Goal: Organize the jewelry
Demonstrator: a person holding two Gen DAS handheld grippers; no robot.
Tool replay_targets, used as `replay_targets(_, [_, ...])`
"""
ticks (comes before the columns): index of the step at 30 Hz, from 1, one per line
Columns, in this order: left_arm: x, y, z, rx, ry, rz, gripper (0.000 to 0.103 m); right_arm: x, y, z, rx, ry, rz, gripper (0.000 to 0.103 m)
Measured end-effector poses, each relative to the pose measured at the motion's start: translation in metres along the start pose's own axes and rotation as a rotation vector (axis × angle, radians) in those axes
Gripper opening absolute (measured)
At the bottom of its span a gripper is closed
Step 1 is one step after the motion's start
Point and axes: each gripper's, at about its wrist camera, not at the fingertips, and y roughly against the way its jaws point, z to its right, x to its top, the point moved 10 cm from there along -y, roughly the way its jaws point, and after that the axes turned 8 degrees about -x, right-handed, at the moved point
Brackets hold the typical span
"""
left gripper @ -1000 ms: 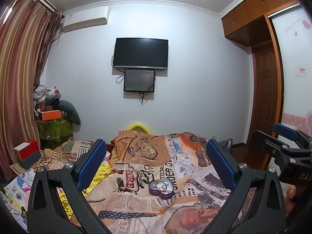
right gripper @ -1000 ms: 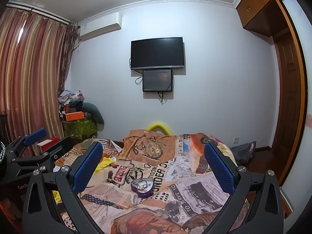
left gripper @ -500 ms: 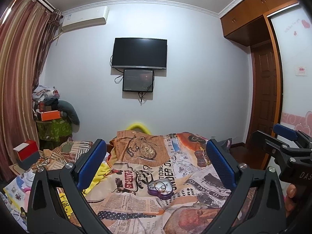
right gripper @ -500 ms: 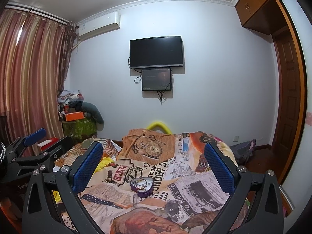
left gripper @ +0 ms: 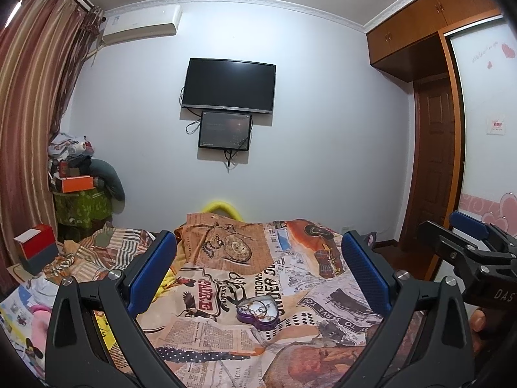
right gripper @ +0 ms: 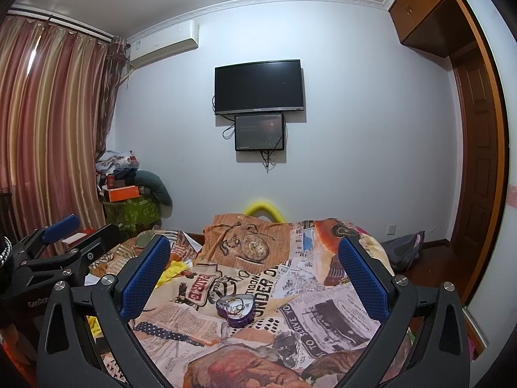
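A small heart-shaped tin (left gripper: 258, 313) lies open on the bed (left gripper: 226, 339), on a bedspread printed with newspaper text and vintage pictures. Its side wall is purple; the inside looks pale and silvery. In it sits a loose tangle of thin jewelry (left gripper: 260, 307), with rings or chain loops and some gold glints; the single pieces are too small to tell apart. The tin lies flat, open side up. In the left wrist view the heart's tip points toward the camera and a little to the right, with the two lobes on the far side, so its long axis runs roughly from near to far along the bed. In the right wrist view the same tin (right gripper: 235, 309) shows its tip toward the camera as well.

The left tongs (left gripper: 258, 274) are spread wide, their blue pads (left gripper: 152, 273) well apart and nothing between them; the tin appears in the gap but lies well ahead of them on the bedspread. The right tongs (right gripper: 255, 274) are likewise spread wide and hold nothing, with the tin ahead in their gap, nearer the left pad (right gripper: 143, 278). Each pair of tongs is seen at the edge of the other's view, side by side above the near end of the bed.
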Motion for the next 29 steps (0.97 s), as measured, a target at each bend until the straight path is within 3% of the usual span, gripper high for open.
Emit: replay_targets(29, [-0.011,-0.009,0.005,-0.032,-0.003,-0.034,0.103,-0.004,-0.002,-0.001,-0.003,-0.004,-0.008,0.103])
